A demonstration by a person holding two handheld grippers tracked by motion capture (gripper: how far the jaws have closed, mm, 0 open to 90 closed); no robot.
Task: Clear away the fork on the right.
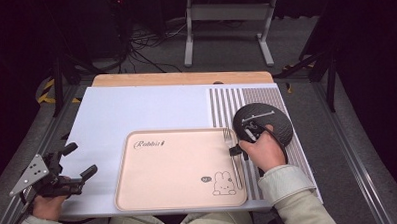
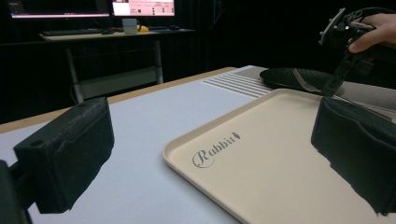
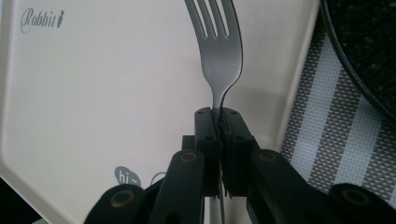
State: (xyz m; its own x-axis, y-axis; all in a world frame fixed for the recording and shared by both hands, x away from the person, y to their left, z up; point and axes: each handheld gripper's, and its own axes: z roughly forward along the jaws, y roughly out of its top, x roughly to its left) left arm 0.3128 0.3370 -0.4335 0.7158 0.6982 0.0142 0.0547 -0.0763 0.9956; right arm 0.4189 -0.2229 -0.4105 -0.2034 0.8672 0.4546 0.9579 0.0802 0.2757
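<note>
Forearms in pale sleeves come in at the near edge of the worktop point(image 1: 136, 106). At the near left corner, the left gripper point(image 1: 75, 161) rests with its fingers point(image 2: 65, 154) spread wide apart, grasping nothing, aimed across the white mat toward the tray. Beside it lies the beige tray point(image 1: 173, 163), printed with "Rabbit" lettering and a small rabbit drawing. Along the tray's right side, the right gripper point(image 3: 219, 122) has its fingers clenched on the neck of a metal fork point(image 3: 219, 51), whose tines point away over the tray surface. Just beyond the right hand point(image 1: 263, 151), a round black plate point(image 1: 279, 124) sits on the striped placemat point(image 1: 226, 103).
</note>
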